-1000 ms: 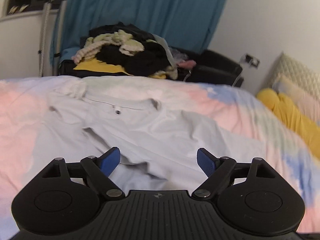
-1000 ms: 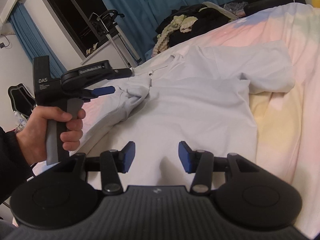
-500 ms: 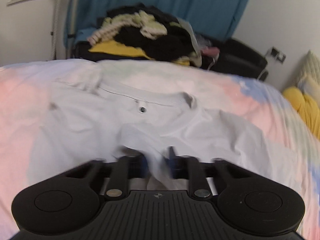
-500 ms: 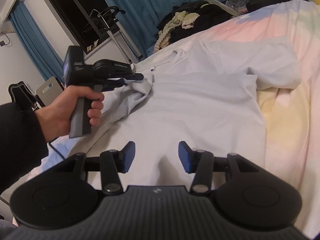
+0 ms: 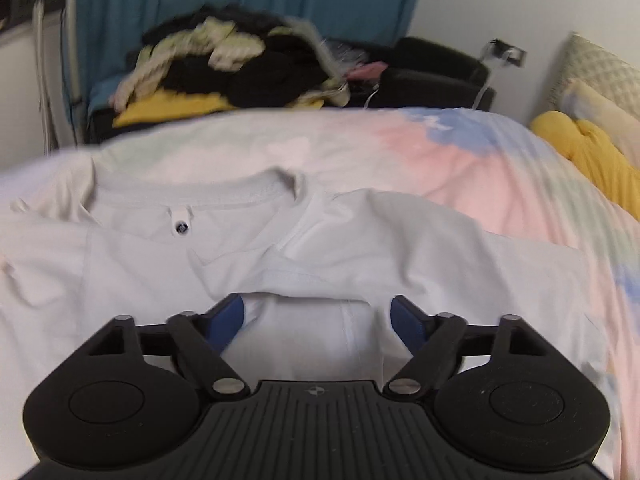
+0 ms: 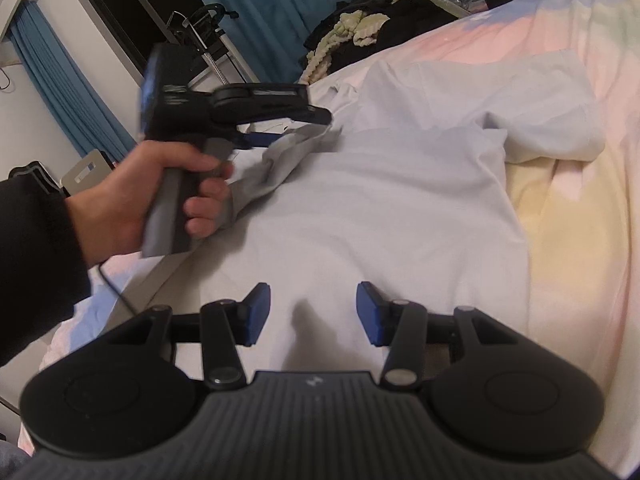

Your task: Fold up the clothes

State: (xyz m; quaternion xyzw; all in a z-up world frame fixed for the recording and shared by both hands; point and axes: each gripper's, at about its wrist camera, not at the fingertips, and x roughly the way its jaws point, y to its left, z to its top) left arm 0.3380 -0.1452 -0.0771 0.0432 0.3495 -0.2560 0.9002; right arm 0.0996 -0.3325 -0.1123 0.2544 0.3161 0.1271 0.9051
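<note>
A white T-shirt (image 5: 420, 256) lies spread on the bed, collar away from me; it also shows in the right wrist view (image 6: 380, 208). My left gripper (image 5: 316, 316) is open just above the shirt, with its left sleeve folded in over the body in front of the fingers. In the right wrist view the left gripper (image 6: 280, 128) hovers over that folded sleeve (image 6: 276, 156), held by a hand. My right gripper (image 6: 312, 312) is open and empty over the shirt's lower body.
The pastel bedspread (image 5: 500, 168) runs under the shirt. A pile of dark and yellow clothes (image 5: 224, 68) sits beyond the bed by a blue curtain. Yellow cloth and pillows (image 5: 588, 148) lie at the right. A window and stand (image 6: 192, 28) are at the left.
My left gripper closed on the left sleeve, carried it inward over the shirt's body, and has now opened and let it go. My right gripper has stayed open and still.
</note>
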